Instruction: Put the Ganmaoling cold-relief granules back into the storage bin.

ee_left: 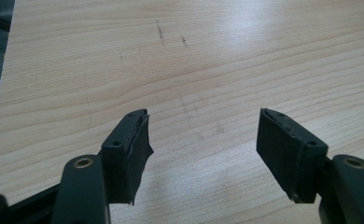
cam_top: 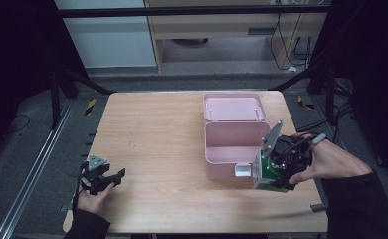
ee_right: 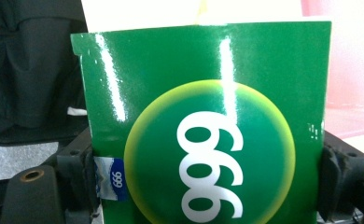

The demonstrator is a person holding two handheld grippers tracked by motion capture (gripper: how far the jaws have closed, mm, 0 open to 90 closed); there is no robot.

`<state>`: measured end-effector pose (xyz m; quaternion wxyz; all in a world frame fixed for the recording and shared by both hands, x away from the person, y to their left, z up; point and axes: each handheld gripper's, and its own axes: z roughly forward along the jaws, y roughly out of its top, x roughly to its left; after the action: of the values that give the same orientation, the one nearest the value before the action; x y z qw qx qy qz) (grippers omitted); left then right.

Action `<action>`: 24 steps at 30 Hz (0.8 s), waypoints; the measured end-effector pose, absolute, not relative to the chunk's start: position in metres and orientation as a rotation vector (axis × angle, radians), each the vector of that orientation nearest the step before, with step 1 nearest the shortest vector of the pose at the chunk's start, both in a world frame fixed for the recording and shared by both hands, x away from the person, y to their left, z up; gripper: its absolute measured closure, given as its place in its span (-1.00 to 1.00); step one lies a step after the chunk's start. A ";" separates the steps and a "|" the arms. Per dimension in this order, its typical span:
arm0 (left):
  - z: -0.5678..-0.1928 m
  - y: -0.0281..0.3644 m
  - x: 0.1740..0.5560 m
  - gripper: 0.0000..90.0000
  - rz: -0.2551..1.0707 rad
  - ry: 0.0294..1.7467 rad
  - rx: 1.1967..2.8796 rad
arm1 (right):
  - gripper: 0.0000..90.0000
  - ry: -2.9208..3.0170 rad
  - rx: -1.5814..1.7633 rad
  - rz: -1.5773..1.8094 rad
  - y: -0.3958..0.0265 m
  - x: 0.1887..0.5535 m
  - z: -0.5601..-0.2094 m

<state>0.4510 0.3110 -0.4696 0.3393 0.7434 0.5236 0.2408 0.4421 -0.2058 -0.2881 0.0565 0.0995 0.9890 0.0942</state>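
green box (ee_right: 208, 135) cut off at the bottom edge of the right gripper view, hiding most of the pink case (ee_right: 353, 60) behind. in the high view, largely covered by the right gripper (cam_top: 276, 172) and hand (cam_top: 326, 162).

Open box (cam_top: 234, 144) right of table (cam_top: 157, 149) centre, carton (cam_top: 264, 172) at its front right corner.

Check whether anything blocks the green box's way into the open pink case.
Nothing visible does. The right gripper holds the green box by the front right corner of the pink case, whose lid is open and interior looks empty.
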 end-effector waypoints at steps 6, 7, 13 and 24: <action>-0.470 0.311 0.451 -0.25 0.627 1.363 1.937 | -0.64 2.997 0.312 0.288 -0.205 0.451 -0.282; -0.470 0.311 0.451 -0.25 0.627 1.364 1.937 | -0.64 2.994 0.310 0.294 -0.205 0.453 -0.281; -0.470 0.311 0.452 -0.25 0.627 1.365 1.936 | -0.64 2.981 0.318 0.303 -0.207 0.463 -0.275; -0.471 0.311 0.452 -0.25 0.628 1.366 1.936 | -0.64 2.978 0.297 0.305 -0.207 0.486 -0.271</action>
<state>0.4523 0.3112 -0.4708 0.3382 0.7433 0.5245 0.2410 0.4857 -0.2071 -0.2709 0.0664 0.0985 0.9877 0.1013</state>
